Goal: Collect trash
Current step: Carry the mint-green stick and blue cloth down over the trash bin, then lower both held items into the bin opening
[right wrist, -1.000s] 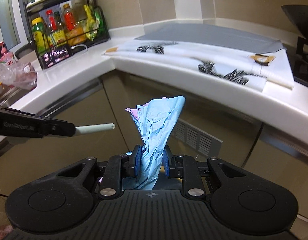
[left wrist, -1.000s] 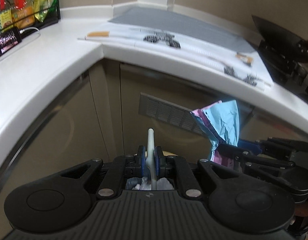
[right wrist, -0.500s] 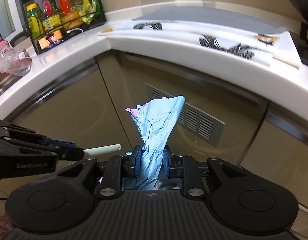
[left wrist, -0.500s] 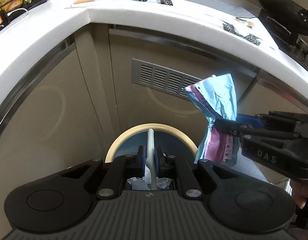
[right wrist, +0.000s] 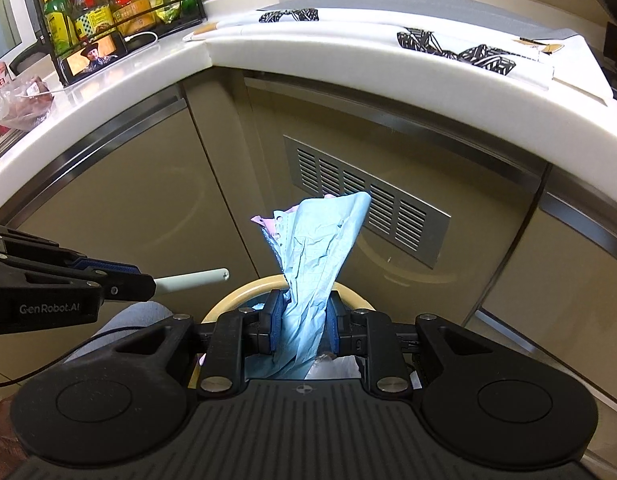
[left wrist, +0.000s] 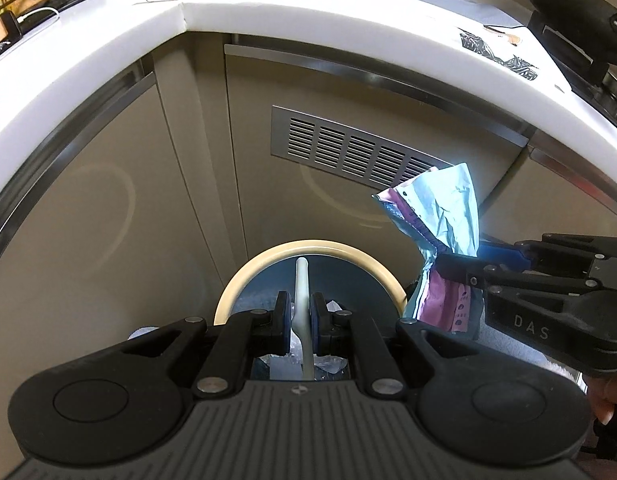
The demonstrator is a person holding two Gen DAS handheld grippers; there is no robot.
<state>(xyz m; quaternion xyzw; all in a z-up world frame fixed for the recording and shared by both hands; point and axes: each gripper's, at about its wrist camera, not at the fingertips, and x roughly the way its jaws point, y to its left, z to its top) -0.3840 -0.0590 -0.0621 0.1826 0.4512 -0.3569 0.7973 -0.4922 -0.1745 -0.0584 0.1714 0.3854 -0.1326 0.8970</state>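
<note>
Below, left tongs [left wrist: 299, 316] pinch a pale stick [left wrist: 301, 280], right tongs [right wrist: 304, 322] crumpled paper [right wrist: 316, 248] (bin [left wrist: 244, 280] contents seemingly plastic, mostly hidden).

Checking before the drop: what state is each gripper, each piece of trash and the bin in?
Left gripper: shut on the white stick.
Right gripper: shut on crumpled blue paper.
Trash bin: open, already holding trash, below both.
</note>
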